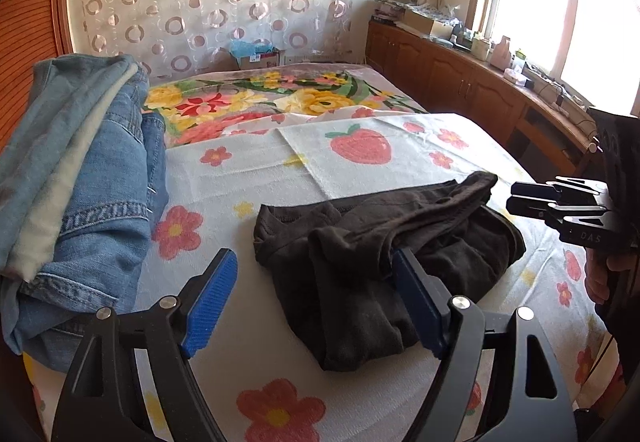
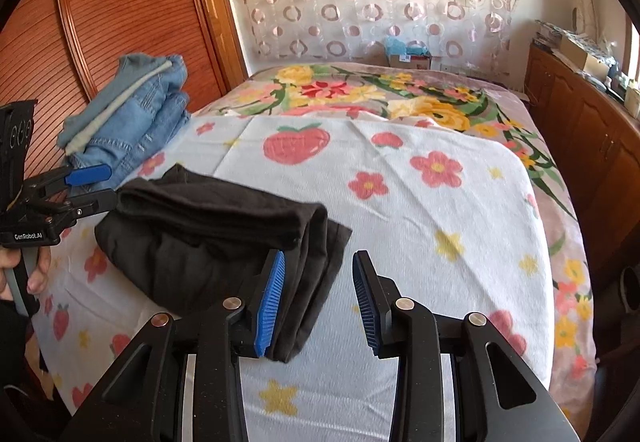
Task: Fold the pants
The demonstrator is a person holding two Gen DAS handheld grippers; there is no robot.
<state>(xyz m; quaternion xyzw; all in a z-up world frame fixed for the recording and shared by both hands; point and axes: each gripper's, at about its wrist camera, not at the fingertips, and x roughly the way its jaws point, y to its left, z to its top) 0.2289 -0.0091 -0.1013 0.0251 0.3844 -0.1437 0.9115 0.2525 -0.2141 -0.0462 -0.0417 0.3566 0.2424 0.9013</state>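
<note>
Black pants (image 2: 208,238) lie folded on bed (image 2: 460,226) — jaws apart.

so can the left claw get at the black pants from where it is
Probably yes: the left claw is open and already at the black pants, one finger against the cloth, nothing between them. The jeans lie off to its left.

Open flowered sheet (image 2: 420,202) is seen across the centre and right of the right-wrist frame. The lower left is occupied by the black pants (image 2: 208,238). The upper left is blocked by stacked denim (image 1: 80,178) and the wooden wardrobe (image 2: 120,10).
</note>
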